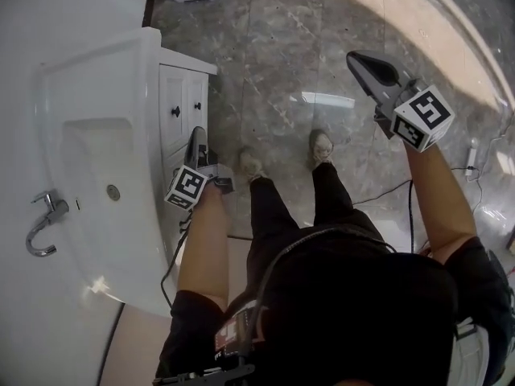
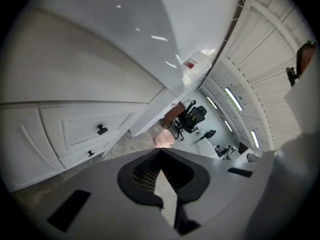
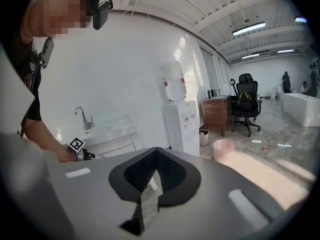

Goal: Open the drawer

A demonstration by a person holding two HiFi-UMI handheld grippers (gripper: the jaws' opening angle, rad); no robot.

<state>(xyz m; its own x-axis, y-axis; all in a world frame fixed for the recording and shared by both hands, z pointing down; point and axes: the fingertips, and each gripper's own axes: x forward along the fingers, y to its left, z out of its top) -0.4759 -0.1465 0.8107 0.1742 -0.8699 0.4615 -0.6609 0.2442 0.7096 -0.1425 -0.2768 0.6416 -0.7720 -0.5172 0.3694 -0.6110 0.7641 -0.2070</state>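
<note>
- Both drawers in the front of the white vanity [image 1: 145, 55] are fully closed. The upper drawer [image 1: 174, 93] and lower drawer [image 1: 195, 88] sit flush with the cabinet at the left of the head view, so the task is not yet begun.
- The upper knob [image 1: 175, 111] and lower knob [image 1: 196, 105], both small and black, are untouched. In the left gripper view they show ahead and to the left of the tips, on the same two shut fronts.
- The left tongs [image 1: 197, 141] hang just beside the cabinet front, near the knobs but apart from them. In their own view the jaws are pressed together with nothing between them.
- By that reading, everything is left to do: part the jaws, bring them onto a knob, close on it and pull the drawer out. The pictures do not settle which of the two drawers is meant.
- The right tongs [image 1: 372, 69] are held high over the grey stone floor [image 1: 306, 39], well away from the vanity. Their jaws also meet at the tips and carry nothing, and they appear to have no part in the pull.
- The basin [image 1: 88, 159] and chrome tap [image 1: 44, 223] lie above the drawers. The person stands just to the vanity's side, with a cable trailing across the floor.
- Farther off, the right gripper view takes in a water cooler [image 3: 175, 114] beside the vanity, a pink bin [image 3: 223, 150] and an office chair [image 3: 246, 104].
</note>
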